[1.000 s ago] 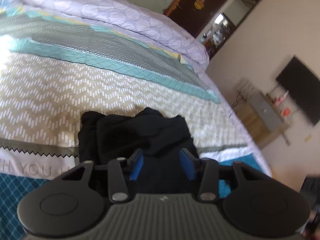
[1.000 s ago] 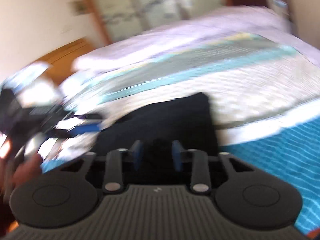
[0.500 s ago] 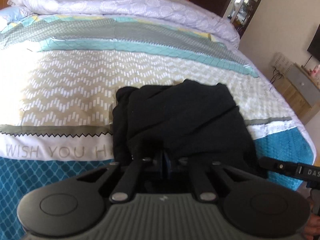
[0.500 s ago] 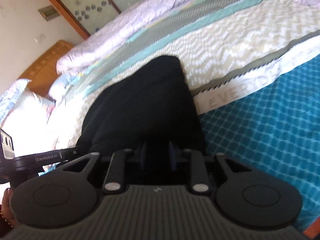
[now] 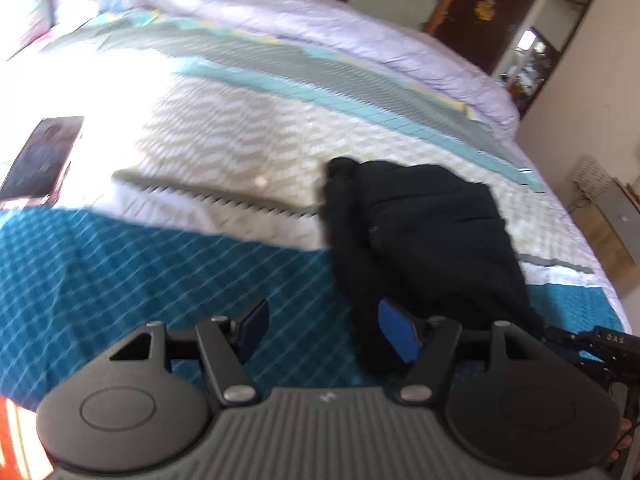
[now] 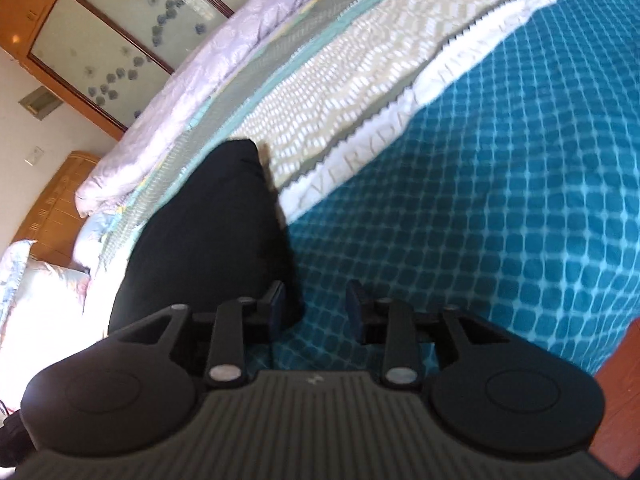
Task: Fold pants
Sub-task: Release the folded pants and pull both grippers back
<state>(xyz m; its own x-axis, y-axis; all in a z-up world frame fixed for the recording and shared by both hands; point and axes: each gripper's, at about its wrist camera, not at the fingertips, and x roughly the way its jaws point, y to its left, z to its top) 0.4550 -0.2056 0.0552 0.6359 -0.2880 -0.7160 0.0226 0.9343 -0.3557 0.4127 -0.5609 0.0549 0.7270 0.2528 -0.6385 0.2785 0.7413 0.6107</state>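
Observation:
The black pants (image 5: 432,240) lie bunched in a folded heap on the patterned bedspread (image 5: 160,272). My left gripper (image 5: 324,330) hangs just left of the heap's near end. Its jaws are opening, with only teal quilt between them. One blue pad (image 5: 396,330) stands by the heap's near edge. In the right wrist view the pants (image 6: 208,240) stretch away to the upper left. My right gripper (image 6: 316,308) sits at their near right corner. Its jaws are opening too, with bedspread between them; the left pad (image 6: 276,306) is beside the cloth.
A dark phone (image 5: 42,158) lies on the bed at far left. A lilac duvet (image 5: 320,20) is rolled along the far side. A low cabinet (image 5: 612,208) stands past the bed's right edge. The other gripper's body (image 5: 592,344) shows at lower right.
Both grippers have let go of the pants and spread their jaws. The left one has slid off to the left of the heap; the right one has rolled and sunk toward the bedspread.

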